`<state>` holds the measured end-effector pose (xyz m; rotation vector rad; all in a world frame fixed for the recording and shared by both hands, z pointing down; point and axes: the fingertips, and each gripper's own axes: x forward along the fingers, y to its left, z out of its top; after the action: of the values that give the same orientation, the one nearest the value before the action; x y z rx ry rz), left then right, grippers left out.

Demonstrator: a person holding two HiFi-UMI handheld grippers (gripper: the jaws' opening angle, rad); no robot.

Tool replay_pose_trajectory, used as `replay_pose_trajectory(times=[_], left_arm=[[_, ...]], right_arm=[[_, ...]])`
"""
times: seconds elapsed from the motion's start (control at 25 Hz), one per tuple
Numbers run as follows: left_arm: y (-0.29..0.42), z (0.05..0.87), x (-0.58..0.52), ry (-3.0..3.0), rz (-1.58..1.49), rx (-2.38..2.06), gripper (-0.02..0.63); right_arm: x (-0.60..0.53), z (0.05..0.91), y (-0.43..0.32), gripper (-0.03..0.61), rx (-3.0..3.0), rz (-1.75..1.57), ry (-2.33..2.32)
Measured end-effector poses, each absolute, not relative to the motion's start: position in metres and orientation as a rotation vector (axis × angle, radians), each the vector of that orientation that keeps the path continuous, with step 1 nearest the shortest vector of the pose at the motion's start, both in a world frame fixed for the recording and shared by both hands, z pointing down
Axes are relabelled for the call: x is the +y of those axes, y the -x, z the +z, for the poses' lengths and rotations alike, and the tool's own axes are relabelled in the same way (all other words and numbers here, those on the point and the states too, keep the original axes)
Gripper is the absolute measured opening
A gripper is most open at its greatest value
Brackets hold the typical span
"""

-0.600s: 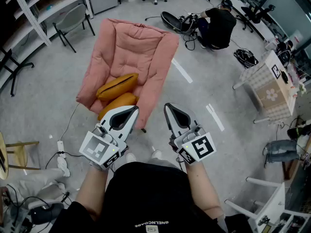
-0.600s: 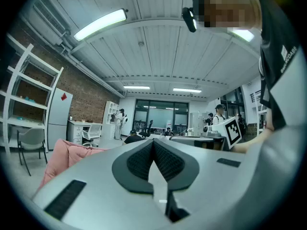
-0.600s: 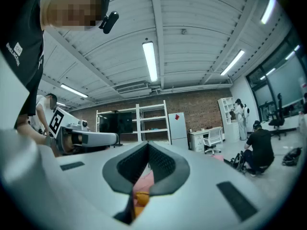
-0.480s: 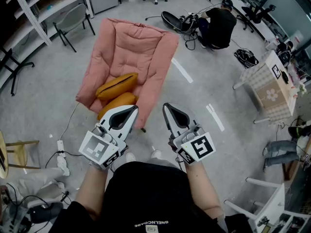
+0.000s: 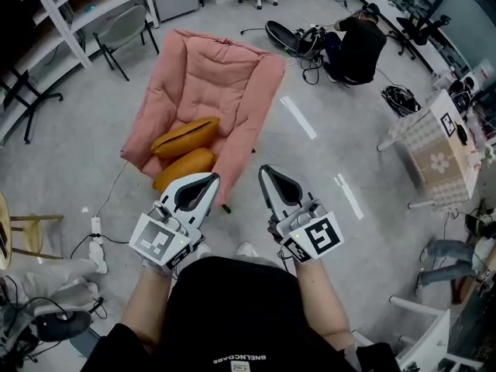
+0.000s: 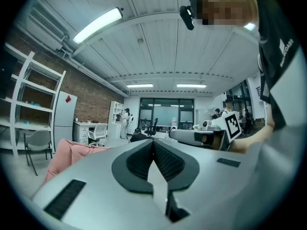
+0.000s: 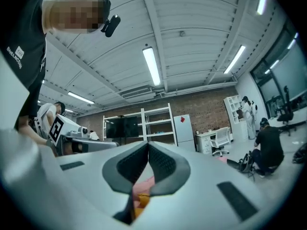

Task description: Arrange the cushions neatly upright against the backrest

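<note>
A pink padded lounge chair (image 5: pixel 203 91) stands on the floor ahead of me, its backrest toward the top of the head view. Two orange cushions lie flat on its seat: one (image 5: pixel 186 136) higher up, the other (image 5: pixel 184 167) at the front edge. My left gripper (image 5: pixel 211 178) is shut and empty, its tip just below the lower cushion. My right gripper (image 5: pixel 266 170) is shut and empty too, held right of the chair's corner. In the left gripper view a strip of the pink chair (image 6: pixel 67 153) shows past the gripper (image 6: pixel 154 142). In the right gripper view pink and orange (image 7: pixel 142 195) show under the gripper (image 7: pixel 147 145).
A person in black (image 5: pixel 356 43) crouches by a cable pile (image 5: pixel 298 39) behind the chair. A grey folding chair (image 5: pixel 122 33) and white shelving (image 5: pixel 74 14) stand at the left. A cloth-covered table (image 5: pixel 430 142) is at the right. A power strip and cable (image 5: pixel 97 231) lie on the floor at the left.
The head view has shifted slightly, so the scene has slid a little. Both grippers stay shut side by side in front of me, and the cushions have not moved.
</note>
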<state>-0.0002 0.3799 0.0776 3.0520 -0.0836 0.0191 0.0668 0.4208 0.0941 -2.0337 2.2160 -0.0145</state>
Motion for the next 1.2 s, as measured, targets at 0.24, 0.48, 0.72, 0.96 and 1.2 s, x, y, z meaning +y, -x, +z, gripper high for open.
replay_pose_trajectory(times=[0.24,0.48,0.72,0.96,1.2], left_arm=[[0.002,0.121,0.382,-2.988,0.101,-0.204,0.012],[0.001,0.124,0.364,-2.982,0.105,-0.345,0.012],[-0.004,0.135,0.329,-2.957,0.116,-0.36,0.012],[-0.011,0.154,0.268,-2.916,0.151,-0.354,0.012],[-0.011,0.167,0.192,-2.883,0.178,-0.344,0.014]], right_arm=[[0.424,0.1,-0.088,0.011,2.243,-0.046,1.973],[0.41,0.11,-0.093,0.011,2.292,-0.079,1.932],[0.373,0.123,-0.099,0.012,2.328,-0.106,1.953],[0.312,0.139,-0.109,0.012,2.34,-0.168,1.982],[0.239,0.152,-0.113,0.012,2.339,-0.23,2.034]])
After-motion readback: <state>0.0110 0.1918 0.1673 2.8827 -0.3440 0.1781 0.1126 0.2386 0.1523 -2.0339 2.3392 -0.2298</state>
